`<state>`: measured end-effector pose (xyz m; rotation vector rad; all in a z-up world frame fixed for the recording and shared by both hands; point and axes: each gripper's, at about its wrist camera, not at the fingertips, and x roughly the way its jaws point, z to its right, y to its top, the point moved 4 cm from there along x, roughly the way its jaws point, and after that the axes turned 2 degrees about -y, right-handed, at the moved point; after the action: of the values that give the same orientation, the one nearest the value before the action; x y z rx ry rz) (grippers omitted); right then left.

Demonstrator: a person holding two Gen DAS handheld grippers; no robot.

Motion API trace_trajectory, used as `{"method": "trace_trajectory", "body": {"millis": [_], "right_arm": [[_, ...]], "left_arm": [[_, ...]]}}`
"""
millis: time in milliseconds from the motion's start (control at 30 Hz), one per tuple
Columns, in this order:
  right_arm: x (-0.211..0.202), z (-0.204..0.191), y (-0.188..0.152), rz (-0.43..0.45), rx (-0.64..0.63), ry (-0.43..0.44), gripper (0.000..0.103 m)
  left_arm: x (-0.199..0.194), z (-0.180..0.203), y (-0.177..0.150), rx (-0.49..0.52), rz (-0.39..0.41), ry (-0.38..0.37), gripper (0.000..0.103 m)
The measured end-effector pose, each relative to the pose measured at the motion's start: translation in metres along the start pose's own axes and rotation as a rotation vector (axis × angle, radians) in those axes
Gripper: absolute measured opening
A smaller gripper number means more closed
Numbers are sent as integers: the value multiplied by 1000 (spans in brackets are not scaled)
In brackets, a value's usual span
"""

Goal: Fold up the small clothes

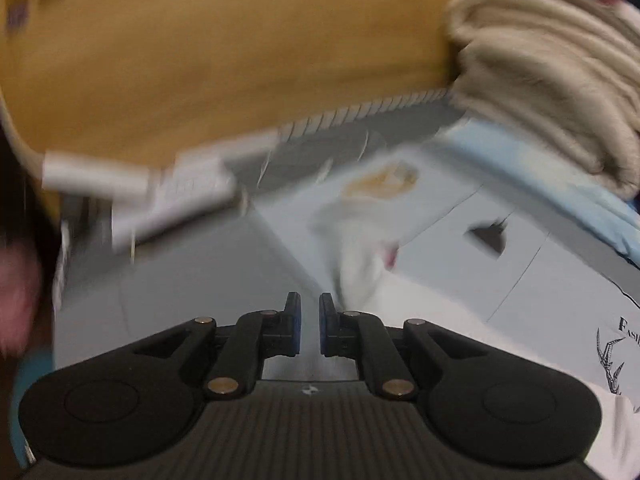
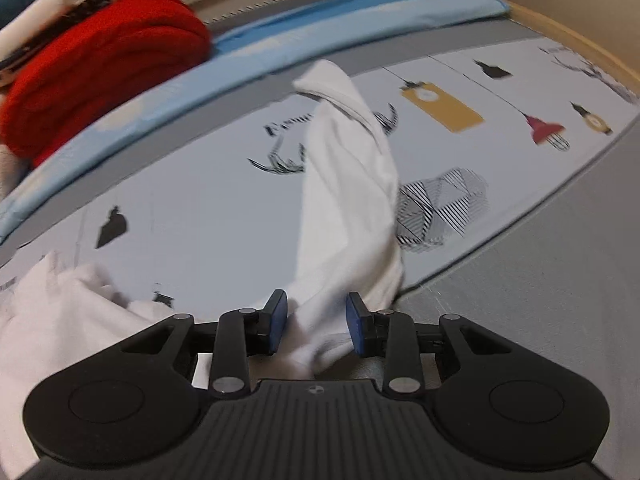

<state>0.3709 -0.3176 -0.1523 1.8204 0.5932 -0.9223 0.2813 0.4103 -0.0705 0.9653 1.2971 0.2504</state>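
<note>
The white garment [image 2: 348, 200] stretches toward twelve o'clock, its near end between my right fingers [image 2: 276, 320], which stand apart; my left fingers [image 1: 294, 320] are together.

Left tongs [image 1: 310, 328]: the two blue pads sit very close together with only a thin gap. Nothing shows between them. They point down at a slant.
Right tongs [image 2: 316, 328]: the pads stand partly apart. White cloth runs through the gap between them. The left pad touches the cloth; the right pad shows a sliver of space. They tilt down steeply.
Person: a blurry pink shape at the left edge of the left view, too smeared to tell.
</note>
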Motion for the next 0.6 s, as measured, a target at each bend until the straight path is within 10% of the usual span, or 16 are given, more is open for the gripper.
{"method": "trace_trajectory", "body": {"millis": [300,600], "right_arm": [[-2,10,2,35,82,10,4],[-9,39,2,-4,130,80,9]], "left_arm": [[-92,171,-86,448,-42,-651,42],[-141,215,-147,604,-77,-776,44]]}}
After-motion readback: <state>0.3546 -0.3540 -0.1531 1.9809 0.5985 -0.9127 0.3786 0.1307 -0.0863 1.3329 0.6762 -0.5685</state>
